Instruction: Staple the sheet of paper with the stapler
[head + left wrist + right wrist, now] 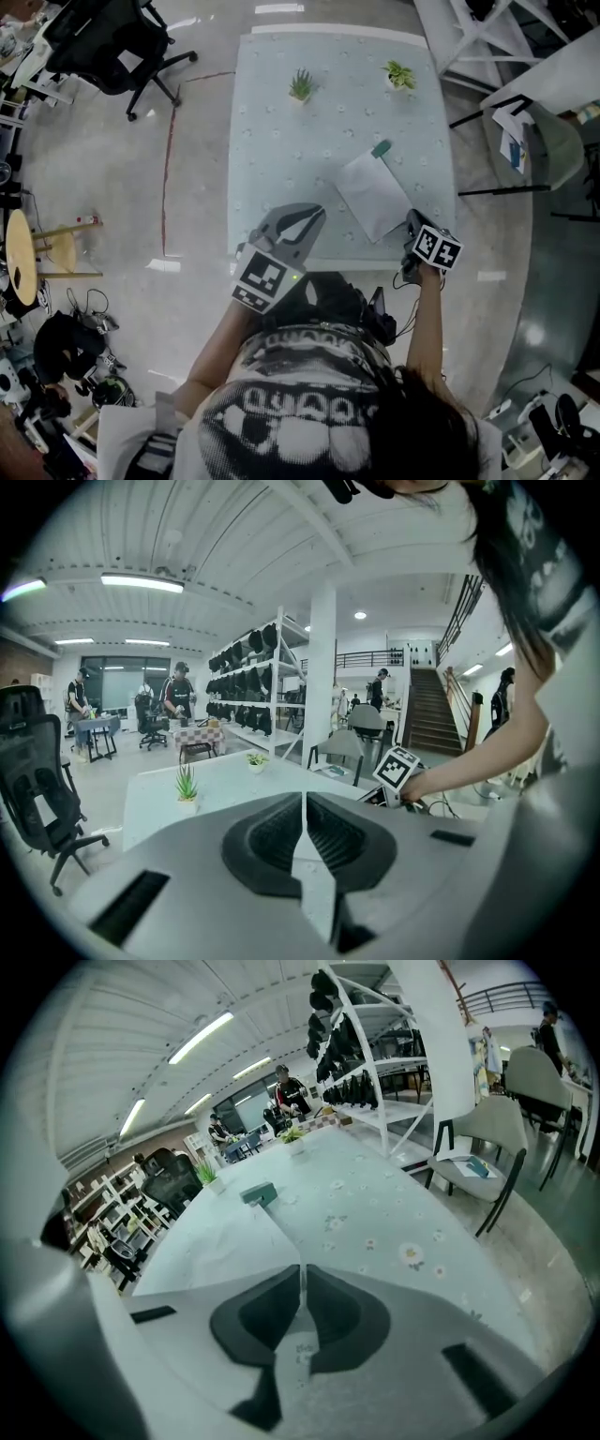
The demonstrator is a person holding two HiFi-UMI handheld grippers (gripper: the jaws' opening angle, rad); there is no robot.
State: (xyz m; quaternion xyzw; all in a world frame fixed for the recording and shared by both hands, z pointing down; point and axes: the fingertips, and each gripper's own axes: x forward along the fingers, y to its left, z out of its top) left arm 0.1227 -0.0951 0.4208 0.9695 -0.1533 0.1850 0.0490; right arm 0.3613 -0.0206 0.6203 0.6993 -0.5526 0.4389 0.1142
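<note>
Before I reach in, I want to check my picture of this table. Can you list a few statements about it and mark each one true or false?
1. The stapler sits at the far corner of the sheet of paper. True.
2. The left gripper has its jaws spread wide. False: they are together, with nothing between them.
3. Two potted plants stand at the far end of the table. True.
4. The sheet lies on the table's left half, beside the left gripper. False: it lies on the right half, next to the right gripper.
</note>
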